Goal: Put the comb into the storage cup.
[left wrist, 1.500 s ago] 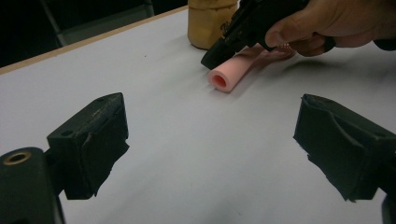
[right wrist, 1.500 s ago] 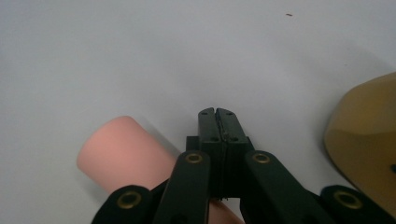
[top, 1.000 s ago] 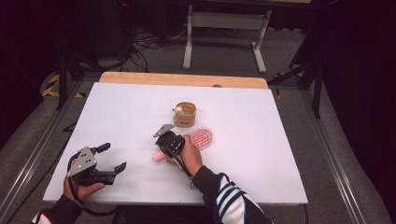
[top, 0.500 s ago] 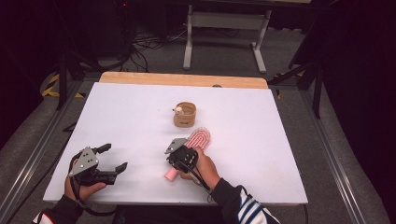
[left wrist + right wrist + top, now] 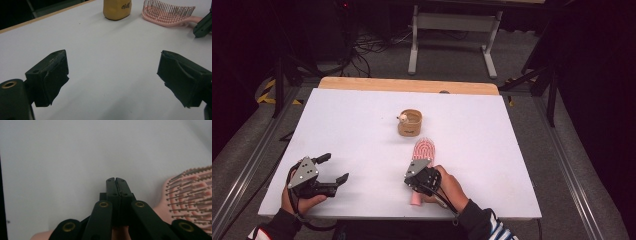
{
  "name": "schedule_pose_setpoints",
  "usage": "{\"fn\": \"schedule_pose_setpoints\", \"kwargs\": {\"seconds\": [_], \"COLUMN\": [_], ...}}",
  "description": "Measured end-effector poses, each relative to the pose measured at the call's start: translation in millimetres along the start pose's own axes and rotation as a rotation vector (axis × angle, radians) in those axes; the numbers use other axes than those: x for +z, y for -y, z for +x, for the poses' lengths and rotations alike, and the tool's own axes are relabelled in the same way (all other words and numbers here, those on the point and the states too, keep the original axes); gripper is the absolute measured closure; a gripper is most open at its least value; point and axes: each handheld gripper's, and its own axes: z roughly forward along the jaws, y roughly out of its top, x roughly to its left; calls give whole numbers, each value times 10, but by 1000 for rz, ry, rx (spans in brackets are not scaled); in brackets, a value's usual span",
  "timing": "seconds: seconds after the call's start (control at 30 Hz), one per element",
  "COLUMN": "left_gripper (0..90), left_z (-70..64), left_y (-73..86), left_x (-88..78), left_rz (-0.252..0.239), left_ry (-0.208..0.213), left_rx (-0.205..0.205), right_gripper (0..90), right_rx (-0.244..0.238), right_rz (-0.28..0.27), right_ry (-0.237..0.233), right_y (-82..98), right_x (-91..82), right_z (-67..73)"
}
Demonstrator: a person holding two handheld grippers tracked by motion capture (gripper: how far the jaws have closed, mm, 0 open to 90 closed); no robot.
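Gripping the brush (image 5: 424,152) handle, your right tool (image 5: 421,176) sits clamped shut near the tabletop (image 5: 362,125) front edge; your left tool (image 5: 326,171) rests wide open. Next, likely lift toward the cup (image 5: 410,122).

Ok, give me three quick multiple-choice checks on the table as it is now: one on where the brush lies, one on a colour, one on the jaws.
1. Where is the pink hairbrush relative to the tan cup?
A. Nearer the person than the cup
B. Behind the cup, by the wooden edge
C. Inside the cup

2. What colour is the table top?
A. Green
B. White
C. Red

3. How do the jaws stand?
A. Both pairs shut
B. Left gripper open, right gripper shut
C. Left shut, right open

Answers:
1 A, the high view shows the brush between the cup and the person's right hand.
2 B, the surface is white in every view.
3 B, the left gripper view shows a wide gap; the right gripper view shows the jaws pressed together over the brush handle.
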Motion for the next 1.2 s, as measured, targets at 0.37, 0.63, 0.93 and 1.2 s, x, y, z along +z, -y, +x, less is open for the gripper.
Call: {"fn": "schedule_pose_setpoints", "kwargs": {"seconds": [0.37, 0.63, 0.93, 1.2], "left_gripper": [108, 107, 107, 107], "left_z": [-31, -40, -57, -61], "left_y": [-5, -11, -18, -26], "left_x": [7, 8, 6, 1], "left_rz": [8, 10, 12, 7], "left_ry": [3, 8, 16, 15], "left_rx": [19, 25, 32, 36], "right_gripper": [900, 900, 865, 685], "right_rx": [51, 118, 176, 231], "right_rz": [16, 23, -5, -88], "right_ry": [14, 46, 39, 110], "right_y": [308, 468, 508, 529], "right_x": [-238, -354, -417, -721], "right_z": [-129, -229, -255, -251]}}
